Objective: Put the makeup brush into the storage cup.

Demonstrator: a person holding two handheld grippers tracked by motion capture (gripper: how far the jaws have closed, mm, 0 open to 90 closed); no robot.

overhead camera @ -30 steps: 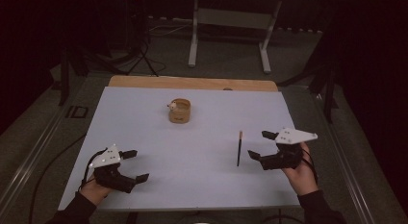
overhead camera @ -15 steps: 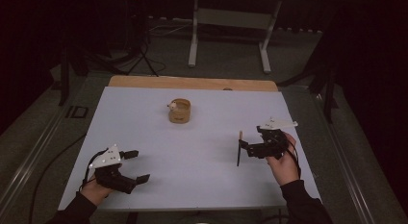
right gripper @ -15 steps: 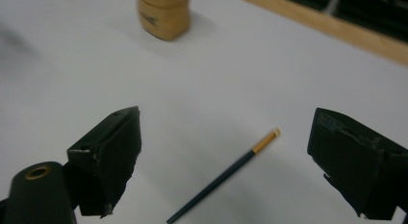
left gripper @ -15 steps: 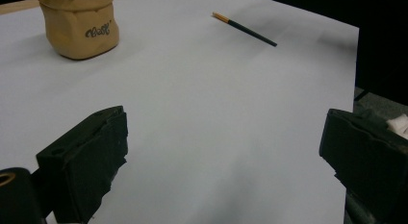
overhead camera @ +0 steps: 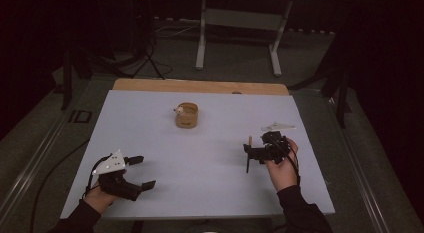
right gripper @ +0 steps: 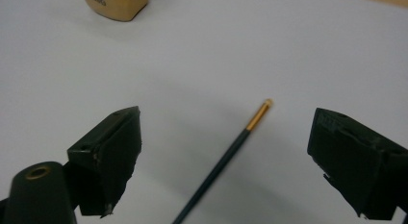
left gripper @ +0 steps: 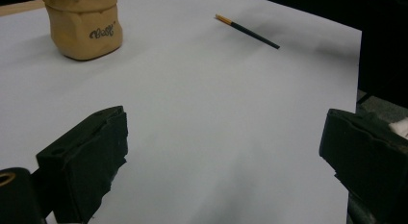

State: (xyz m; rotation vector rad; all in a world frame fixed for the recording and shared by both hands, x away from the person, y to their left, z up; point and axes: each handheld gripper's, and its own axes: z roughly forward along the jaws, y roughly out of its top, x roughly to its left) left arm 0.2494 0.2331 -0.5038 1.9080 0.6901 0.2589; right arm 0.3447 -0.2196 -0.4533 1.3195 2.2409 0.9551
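White table (overhead camera: 200, 193) under everything. Left gripper (overhead camera: 141, 172) at seven o'clock, jaws spread wide over bare surface. Right gripper (overhead camera: 248, 151) at four o'clock, jaws spread on either side of the pencil's gold end. Tan pot (overhead camera: 186, 115) at twelve o'clock, upright. Dark pencil (right gripper: 226, 156) flat, between the right jaws, touching neither.

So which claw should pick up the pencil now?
Right, probably. The right claw is open with the pencil lying between its jaws, while the left claw sits across the table.
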